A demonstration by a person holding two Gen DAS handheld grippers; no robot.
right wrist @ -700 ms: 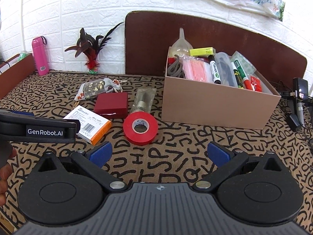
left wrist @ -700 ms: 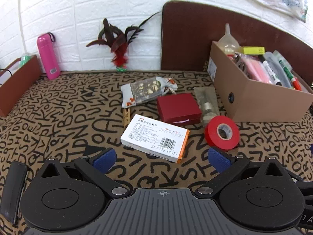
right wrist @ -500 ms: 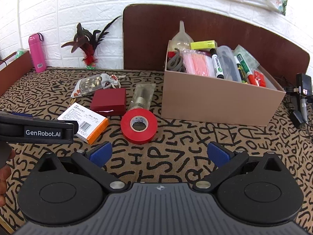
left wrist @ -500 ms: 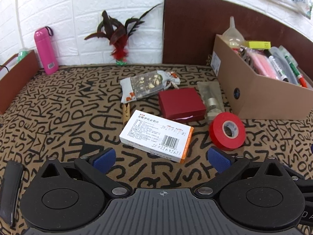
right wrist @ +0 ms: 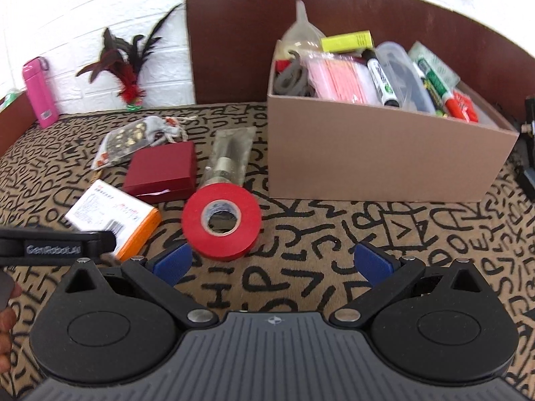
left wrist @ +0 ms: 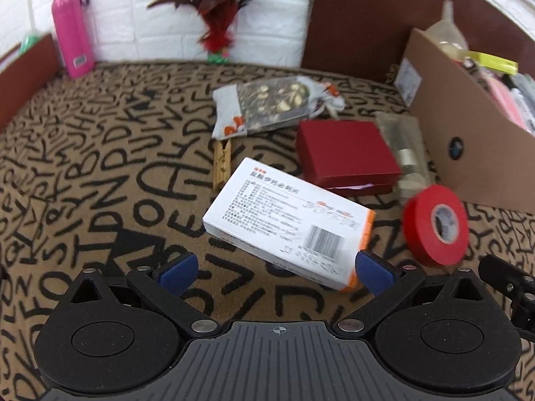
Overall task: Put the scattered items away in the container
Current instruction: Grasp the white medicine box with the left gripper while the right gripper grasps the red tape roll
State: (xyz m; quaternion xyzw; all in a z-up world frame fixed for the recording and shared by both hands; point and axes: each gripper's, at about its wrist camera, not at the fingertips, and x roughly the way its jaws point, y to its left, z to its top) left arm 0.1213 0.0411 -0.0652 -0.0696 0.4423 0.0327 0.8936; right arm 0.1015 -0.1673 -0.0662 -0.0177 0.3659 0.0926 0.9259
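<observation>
Approach step: left gripper (left wrist: 273, 269) fingers spread wide just short of the white medicine box (left wrist: 287, 222) at frame centre; next, straddle and close; right gripper (right wrist: 271, 263) open, empty, near red tape roll (right wrist: 221, 221).

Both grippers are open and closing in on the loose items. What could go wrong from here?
The left gripper is nearly over the white medicine box, which lies skewed to its fingers, so it may twist when squeezed. The red tape roll sits off-centre near the right gripper and could roll. The cardboard box looks nearly full.
</observation>
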